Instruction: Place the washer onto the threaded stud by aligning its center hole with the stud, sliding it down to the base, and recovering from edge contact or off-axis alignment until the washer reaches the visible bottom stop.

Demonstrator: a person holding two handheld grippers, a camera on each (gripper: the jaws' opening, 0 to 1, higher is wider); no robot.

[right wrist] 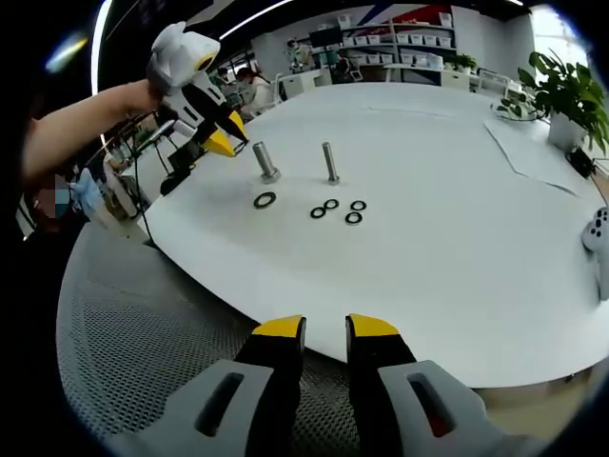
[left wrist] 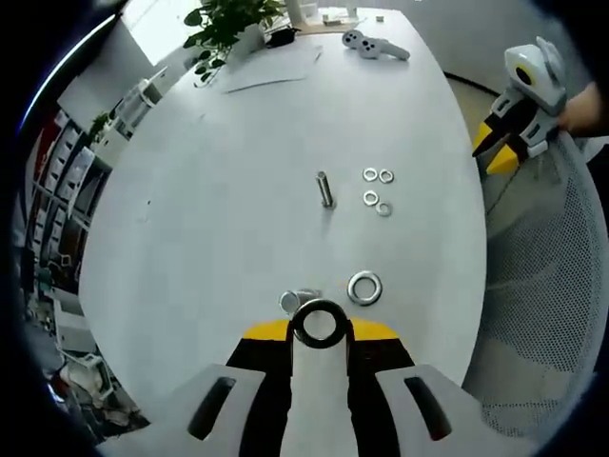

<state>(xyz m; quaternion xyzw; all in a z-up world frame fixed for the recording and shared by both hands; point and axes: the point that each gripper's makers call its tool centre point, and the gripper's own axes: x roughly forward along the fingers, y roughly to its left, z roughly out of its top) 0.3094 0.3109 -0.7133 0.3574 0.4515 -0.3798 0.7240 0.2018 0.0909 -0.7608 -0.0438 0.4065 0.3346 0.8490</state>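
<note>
In the left gripper view my left gripper [left wrist: 321,329] is shut on a large dark washer [left wrist: 320,323], held face-on between the yellow tips. Just beyond it, slightly left, stands a thick silver stud [left wrist: 295,302]; the washer's hole is not over it. A second large washer [left wrist: 364,288] lies flat to the right. Farther off stands a thin threaded stud [left wrist: 324,188]. In the right gripper view the left gripper [right wrist: 222,143] hovers beside the thick stud [right wrist: 265,162]. My right gripper [right wrist: 326,331] is off the table edge, its jaws a narrow gap apart with nothing between.
Several small washers [left wrist: 378,190] lie right of the thin stud on the white table [left wrist: 209,190]. A mesh chair [right wrist: 143,305] sits under my right gripper. A plant [left wrist: 228,24], paper [left wrist: 271,67] and a grey controller [left wrist: 376,45] are at the far end.
</note>
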